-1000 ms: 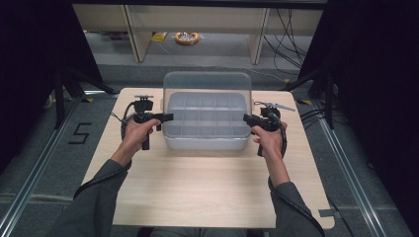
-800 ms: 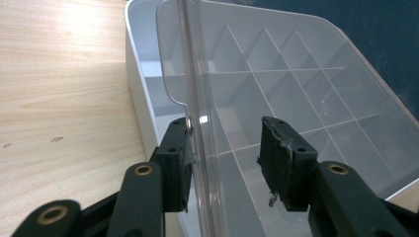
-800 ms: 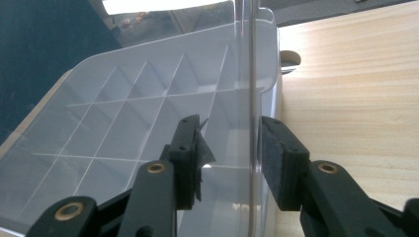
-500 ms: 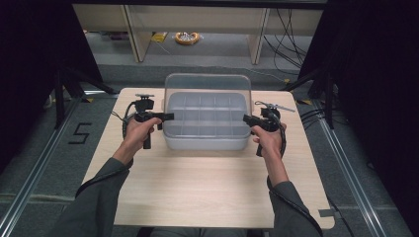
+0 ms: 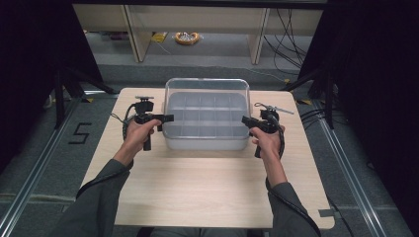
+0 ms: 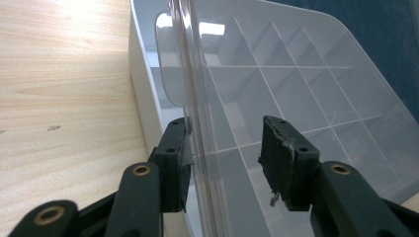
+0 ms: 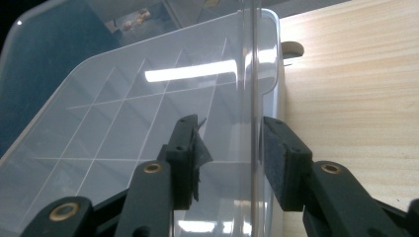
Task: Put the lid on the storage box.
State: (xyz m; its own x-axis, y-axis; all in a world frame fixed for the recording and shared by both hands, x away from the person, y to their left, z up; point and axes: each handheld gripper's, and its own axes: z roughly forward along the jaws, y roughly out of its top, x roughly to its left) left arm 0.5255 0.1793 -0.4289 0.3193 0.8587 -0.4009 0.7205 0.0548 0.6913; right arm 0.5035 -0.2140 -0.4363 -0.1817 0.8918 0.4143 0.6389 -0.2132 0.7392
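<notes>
A clear plastic organiser box sits toward the far middle of the pale wooden surface, and everything else is best placed against it. Its lid stands raised at the box's far side, translucent and round-cornered, while the body below is milky white, divided by thin ribs into a grid of shallow compartments that look empty.

The left gripper is at the box's left end, the right gripper at its right end, each held in a hand that comes from the near side of the box. The symmetry reads as deliberate: a wide, light, flexible container is easier to steady or shift from both ends than from one.

In the left gripper view the black jaws are spread, straddling the box's side wall, the outer one just touching or nearly touching the plastic and the inner one well clear over the compartments. In the right gripper view the jaws are likewise spread to either side of the wall, with a gap on both sides (so neither gripper is pinching anything yet, as far as I can judge).

The jaw pads look like worn dark rubber, frayed at the edges, which should bite well on the slick, glossy wall. The wood grain beside the box is matte and bare.
</notes>
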